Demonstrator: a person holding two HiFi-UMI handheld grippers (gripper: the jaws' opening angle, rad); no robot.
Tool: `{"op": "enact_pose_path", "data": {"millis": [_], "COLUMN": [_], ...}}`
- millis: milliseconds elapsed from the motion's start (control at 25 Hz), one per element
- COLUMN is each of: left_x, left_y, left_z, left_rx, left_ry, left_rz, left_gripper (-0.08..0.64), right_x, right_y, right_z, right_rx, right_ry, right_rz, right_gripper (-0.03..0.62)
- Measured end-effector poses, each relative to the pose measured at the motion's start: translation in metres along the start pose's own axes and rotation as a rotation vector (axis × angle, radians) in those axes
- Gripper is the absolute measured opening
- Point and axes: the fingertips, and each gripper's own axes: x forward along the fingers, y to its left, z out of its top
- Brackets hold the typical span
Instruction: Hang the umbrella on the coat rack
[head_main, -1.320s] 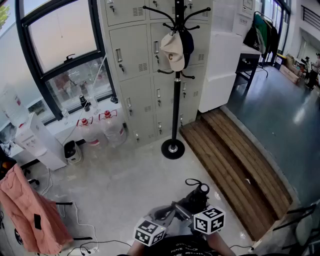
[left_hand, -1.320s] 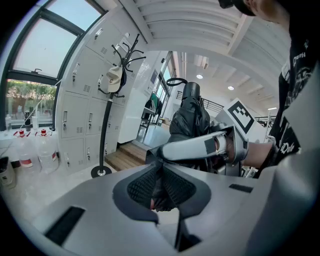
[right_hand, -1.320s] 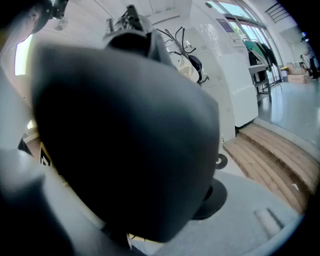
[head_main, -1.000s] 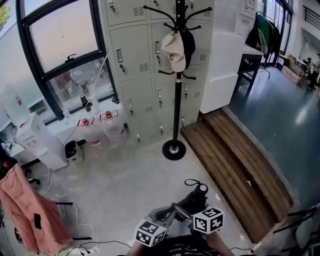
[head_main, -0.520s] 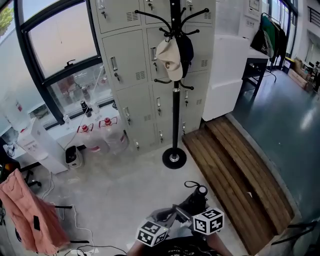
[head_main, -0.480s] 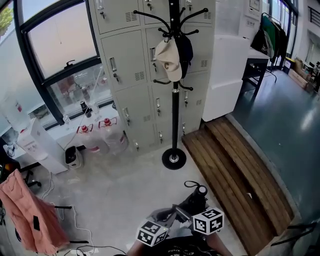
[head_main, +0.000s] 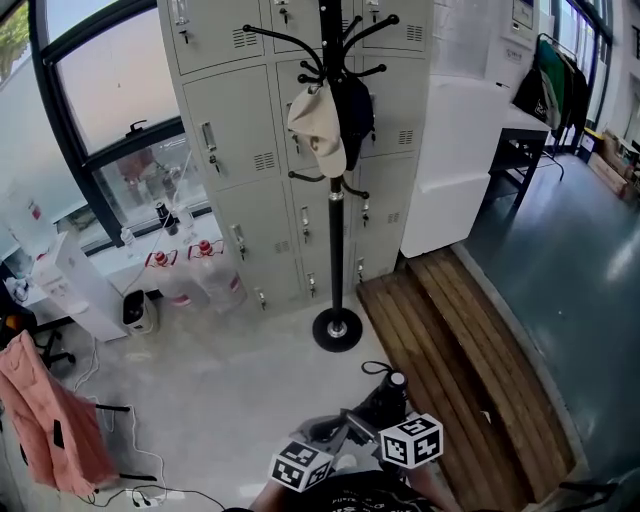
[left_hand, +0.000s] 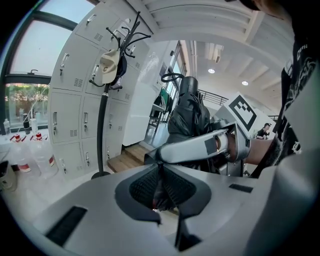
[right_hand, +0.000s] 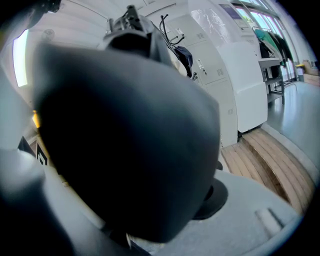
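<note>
I hold a folded black umbrella (head_main: 386, 400) in both grippers low in the head view, its wrist loop (head_main: 376, 368) pointing at the rack. My left gripper (head_main: 332, 432) is shut on the umbrella's dark fabric (left_hand: 161, 192). My right gripper (head_main: 372, 420) is shut on the bundle, which fills the right gripper view as a dark mass (right_hand: 125, 135). In the left gripper view the right gripper (left_hand: 210, 147) crosses the umbrella (left_hand: 189, 112). The black coat rack (head_main: 335, 210) stands ahead on a round base (head_main: 337, 329), with a beige cap (head_main: 318, 125) and a dark cap (head_main: 353, 105) on its hooks.
Grey lockers (head_main: 235, 150) stand behind the rack. A wooden step (head_main: 455, 350) runs along the right, a white cabinet (head_main: 465, 150) beyond it. Water bottles (head_main: 205, 275) and a white dispenser (head_main: 80, 290) line the window wall; a pink garment (head_main: 45, 410) and floor cables (head_main: 140, 480) lie left.
The coat rack and lockers have come nearer and slid left in the head view. Both grippers keep their hold on the umbrella, moving forward with it.
</note>
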Motion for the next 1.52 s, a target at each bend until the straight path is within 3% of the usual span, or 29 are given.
{"op": "enact_pose_path", "data": {"millis": [320, 720, 920, 1120, 1360, 1520], "left_x": [0.024, 0.028, 0.033, 0.047, 0.063, 0.073], "left_y": [0.001, 0.025, 0.046, 0.072, 0.108, 0.134], "left_z": [0.005, 0.014, 0.022, 0.024, 0.050, 0.065], "left_rx": [-0.069, -0.084, -0.100, -0.093, -0.096, -0.073], "left_ry": [-0.003, -0.023, -0.030, 0.017, 0.023, 0.036], "left_rz": [0.056, 0.102, 0.095, 0.100, 0.050, 0.014], "left_gripper": [0.029, 0.028, 0.028, 0.028, 0.028, 0.028], "right_x": [0.001, 0.013, 0.025, 0.043, 0.070, 0.097], "right_y": [-0.027, -0.048, -0.046, -0.057, -0.071, -0.075], "right_z": [0.005, 0.004, 0.014, 0.029, 0.049, 0.070], "right_rx": [-0.019, -0.003, -0.005, 0.005, 0.021, 0.053], "right_ry": [0.022, 0.037, 0.038, 0.034, 0.055, 0.033], "right_rz": [0.011, -0.039, -0.039, -0.071, -0.111, -0.095], "right_gripper": [0.295, 0.295, 0.295, 0.295, 0.295, 0.295]}}
